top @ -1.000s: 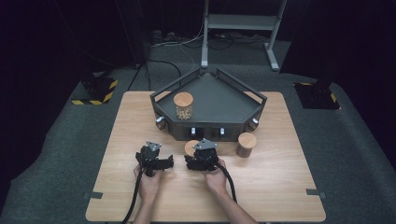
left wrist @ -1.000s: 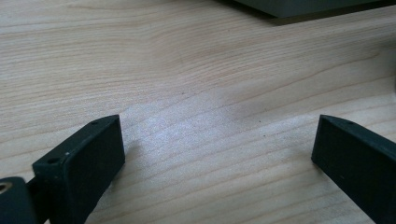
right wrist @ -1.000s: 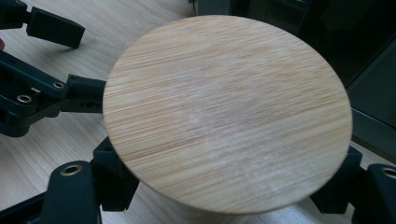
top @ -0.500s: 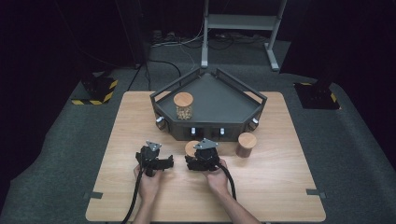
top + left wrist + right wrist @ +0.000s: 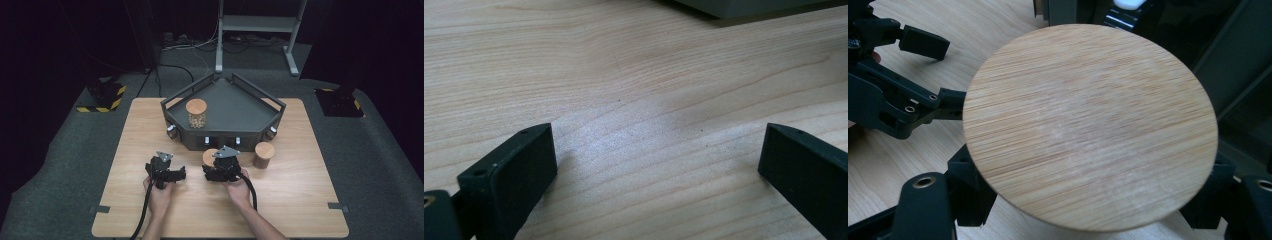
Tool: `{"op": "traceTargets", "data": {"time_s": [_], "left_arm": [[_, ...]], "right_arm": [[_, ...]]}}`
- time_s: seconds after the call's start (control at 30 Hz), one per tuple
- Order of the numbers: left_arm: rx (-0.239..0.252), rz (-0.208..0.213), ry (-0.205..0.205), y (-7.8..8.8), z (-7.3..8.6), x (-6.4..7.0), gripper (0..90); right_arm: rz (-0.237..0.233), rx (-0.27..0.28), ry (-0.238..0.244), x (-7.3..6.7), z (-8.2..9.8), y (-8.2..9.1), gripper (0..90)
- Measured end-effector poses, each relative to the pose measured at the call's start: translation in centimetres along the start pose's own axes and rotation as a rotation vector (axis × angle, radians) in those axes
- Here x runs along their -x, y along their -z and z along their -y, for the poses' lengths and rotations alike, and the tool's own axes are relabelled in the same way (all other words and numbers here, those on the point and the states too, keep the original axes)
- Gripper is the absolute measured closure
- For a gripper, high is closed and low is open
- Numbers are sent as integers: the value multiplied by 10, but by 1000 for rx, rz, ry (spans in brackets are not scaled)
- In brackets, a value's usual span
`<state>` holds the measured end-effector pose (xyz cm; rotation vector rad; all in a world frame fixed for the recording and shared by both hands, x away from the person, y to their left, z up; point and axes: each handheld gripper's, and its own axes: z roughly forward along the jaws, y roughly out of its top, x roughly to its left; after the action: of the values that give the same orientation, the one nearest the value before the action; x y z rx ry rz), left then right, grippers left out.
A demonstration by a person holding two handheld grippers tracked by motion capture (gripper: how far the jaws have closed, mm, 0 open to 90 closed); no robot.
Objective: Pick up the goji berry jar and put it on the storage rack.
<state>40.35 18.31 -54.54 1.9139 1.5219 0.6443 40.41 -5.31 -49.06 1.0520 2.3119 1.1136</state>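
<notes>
Wooden bench [image 5: 300, 200] under my hands; my right gripper [image 5: 223, 167] pinches the round-lidded jar [image 5: 1090, 125] just before the dark tray [image 5: 240, 107] — left gripper [image 5: 165, 170] fingers [image 5: 514, 170] spread wide, holding nothing.

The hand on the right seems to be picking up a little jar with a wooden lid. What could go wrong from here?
The right gripper is shut on the jar with the bamboo lid just below the lid, so the jar might slip or tilt. The dark tray's front wall stands right behind it, so the jar may knock it when lifted. The open left gripper sits close by and could be bumped.
</notes>
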Motion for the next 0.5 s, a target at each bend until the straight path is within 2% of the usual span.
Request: {"op": "traceTargets", "data": {"time_s": [0.33, 0.5], "left_arm": [[0, 0, 0, 0, 0, 0, 22], [0, 0, 0, 0, 0, 0, 22]], "right_arm": [[5, -5, 16, 5, -3, 9, 255], [1, 3, 9, 7, -4, 14, 255]]}}
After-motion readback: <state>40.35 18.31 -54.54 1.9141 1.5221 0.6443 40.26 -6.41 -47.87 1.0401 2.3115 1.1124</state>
